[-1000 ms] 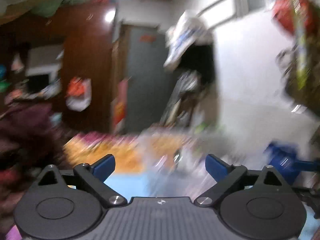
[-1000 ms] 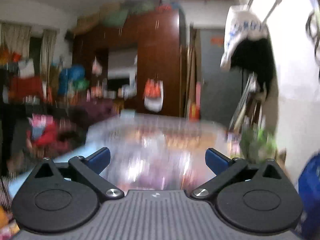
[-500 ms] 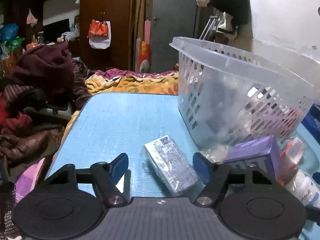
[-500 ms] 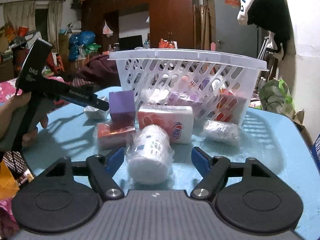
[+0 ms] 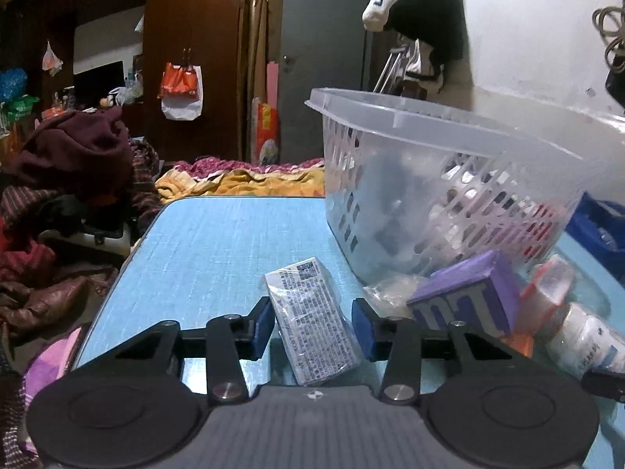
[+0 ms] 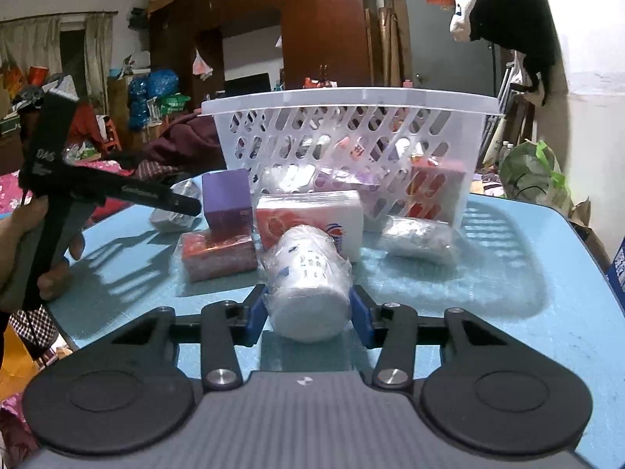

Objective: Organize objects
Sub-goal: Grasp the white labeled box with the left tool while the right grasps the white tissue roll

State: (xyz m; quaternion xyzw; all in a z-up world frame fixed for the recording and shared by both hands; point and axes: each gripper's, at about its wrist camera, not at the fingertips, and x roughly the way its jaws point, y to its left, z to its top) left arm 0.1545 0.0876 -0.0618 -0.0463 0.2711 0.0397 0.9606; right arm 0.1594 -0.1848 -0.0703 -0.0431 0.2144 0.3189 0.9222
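On my left wrist view, the left gripper (image 5: 312,326) has its blue pads narrowed around a plastic-wrapped printed packet (image 5: 312,322) lying on the blue table (image 5: 218,242); I cannot tell whether they actually press it. Right of it sits a purple box (image 5: 466,297), with the white slotted basket (image 5: 429,179) behind. On my right wrist view, a red wrapped pack (image 6: 216,252) lies left, then the right gripper (image 6: 308,312) with its pads closed against a wrapped white cylindrical roll (image 6: 308,277). A tissue pack (image 6: 312,219) sits behind, before the basket.
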